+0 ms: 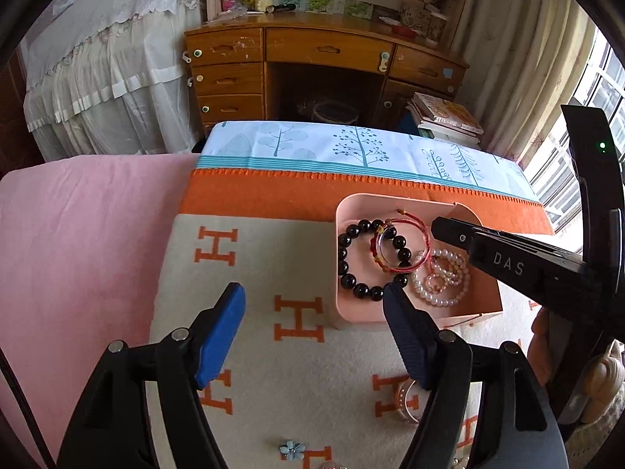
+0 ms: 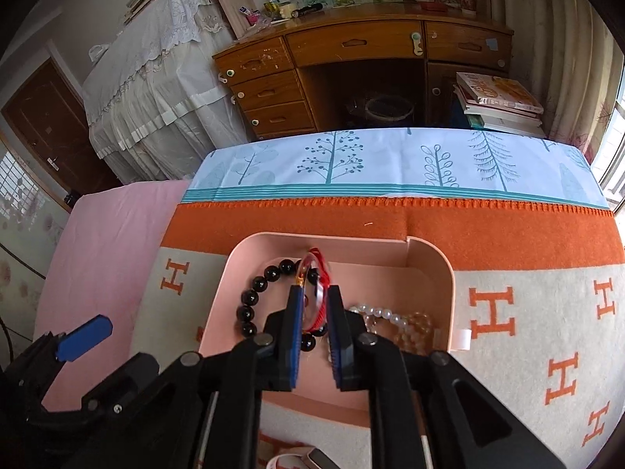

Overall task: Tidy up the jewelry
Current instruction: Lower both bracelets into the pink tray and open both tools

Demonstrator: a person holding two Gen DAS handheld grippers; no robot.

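- A blue flower clip (image 1: 291,449) and a metal bangle (image 1: 406,398) lie nearest on the H-patterned blanket (image 1: 273,258), outside the tray.
- The left tool (image 1: 312,291) hovers over the blanket with its jaws wide and nothing between them. Its right finger is at the near-left corner of the pink tray (image 1: 390,196).
- In the tray, a black bead bracelet (image 1: 343,258) lies to the left and a pearl bracelet (image 1: 437,301) to the right.
- Between them, a red cord bangle (image 2: 316,254) leans on the black beads.
- The right tool (image 2: 314,293) reaches into the tray with its jaws narrow. The red cord bangle is between the pads, with a slight gap showing on the left side.
- Beyond are the blanket's orange border, a tree-print sheet (image 1: 351,144) and a wooden desk (image 1: 328,49).
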